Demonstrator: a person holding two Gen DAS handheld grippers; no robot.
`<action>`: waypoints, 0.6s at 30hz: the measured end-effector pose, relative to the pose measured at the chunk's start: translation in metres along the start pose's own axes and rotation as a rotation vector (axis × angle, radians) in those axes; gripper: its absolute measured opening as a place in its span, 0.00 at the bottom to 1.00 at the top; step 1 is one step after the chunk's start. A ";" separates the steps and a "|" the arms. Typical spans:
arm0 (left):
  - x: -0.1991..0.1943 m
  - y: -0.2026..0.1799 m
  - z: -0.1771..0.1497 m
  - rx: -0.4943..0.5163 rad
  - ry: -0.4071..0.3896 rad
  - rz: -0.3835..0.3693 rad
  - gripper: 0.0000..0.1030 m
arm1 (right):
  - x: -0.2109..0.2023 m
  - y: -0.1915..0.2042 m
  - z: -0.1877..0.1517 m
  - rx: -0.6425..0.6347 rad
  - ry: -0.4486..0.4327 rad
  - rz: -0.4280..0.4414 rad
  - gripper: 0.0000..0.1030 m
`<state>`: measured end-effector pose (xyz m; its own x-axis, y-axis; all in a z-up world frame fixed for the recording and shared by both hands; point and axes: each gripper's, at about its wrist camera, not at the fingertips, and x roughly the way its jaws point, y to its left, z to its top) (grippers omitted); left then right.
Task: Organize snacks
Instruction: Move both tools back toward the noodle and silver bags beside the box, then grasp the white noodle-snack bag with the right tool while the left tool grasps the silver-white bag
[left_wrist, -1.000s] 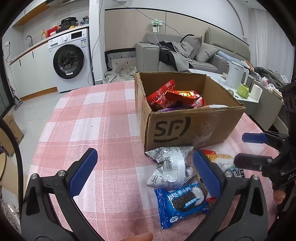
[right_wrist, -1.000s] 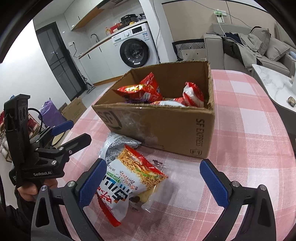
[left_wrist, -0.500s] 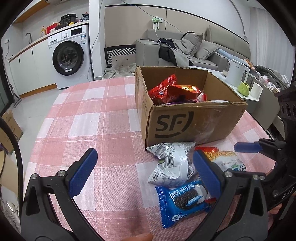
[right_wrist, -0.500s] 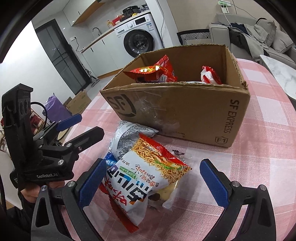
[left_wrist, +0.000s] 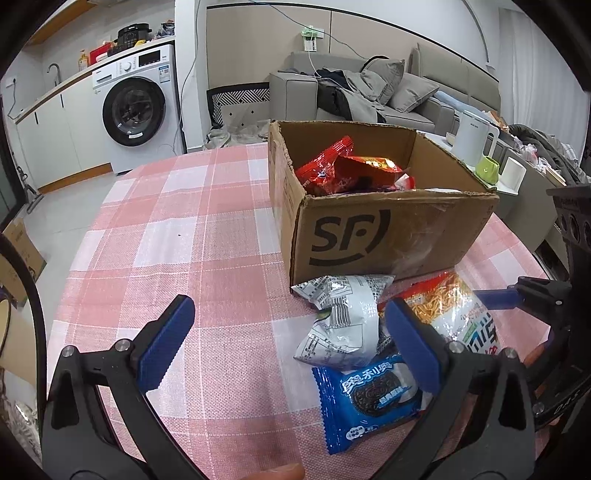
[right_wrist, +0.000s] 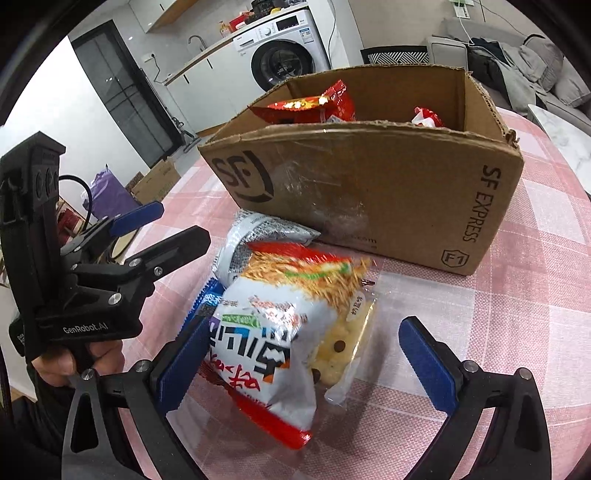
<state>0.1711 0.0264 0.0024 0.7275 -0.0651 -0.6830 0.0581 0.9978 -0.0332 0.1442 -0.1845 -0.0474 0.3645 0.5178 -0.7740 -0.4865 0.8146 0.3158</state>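
We work on a table under a pink checked cloth (left_wrist: 192, 236). Our right gripper (right_wrist: 306, 358) is spread wide around the noodle snack bag (right_wrist: 273, 317), pads not touching it. Our left gripper (left_wrist: 291, 343) is also spread, empty. The noodle bag, silver packet (left_wrist: 343, 321) and blue cookie pack (left_wrist: 369, 398) lie just in front of the cardboard box (left_wrist: 388, 236); red packets (left_wrist: 347, 166) sit inside it.

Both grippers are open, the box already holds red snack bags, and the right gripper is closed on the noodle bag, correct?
Not quite: the right gripper is open, its fingers straddling the noodle bag without clamping it, as the right wrist view shows. The cardboard box does hold red snack bags.
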 end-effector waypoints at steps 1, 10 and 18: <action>0.001 0.001 0.000 0.000 0.002 -0.001 1.00 | 0.000 0.000 0.000 -0.003 0.001 0.003 0.98; 0.007 0.001 -0.003 0.003 0.018 -0.003 1.00 | -0.007 0.000 -0.002 -0.007 -0.035 0.035 0.77; 0.015 0.001 -0.004 0.003 0.033 -0.009 1.00 | -0.018 -0.003 -0.003 -0.024 -0.060 0.061 0.49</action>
<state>0.1791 0.0267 -0.0104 0.7041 -0.0739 -0.7062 0.0673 0.9970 -0.0373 0.1365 -0.1969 -0.0366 0.3803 0.5814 -0.7193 -0.5278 0.7750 0.3474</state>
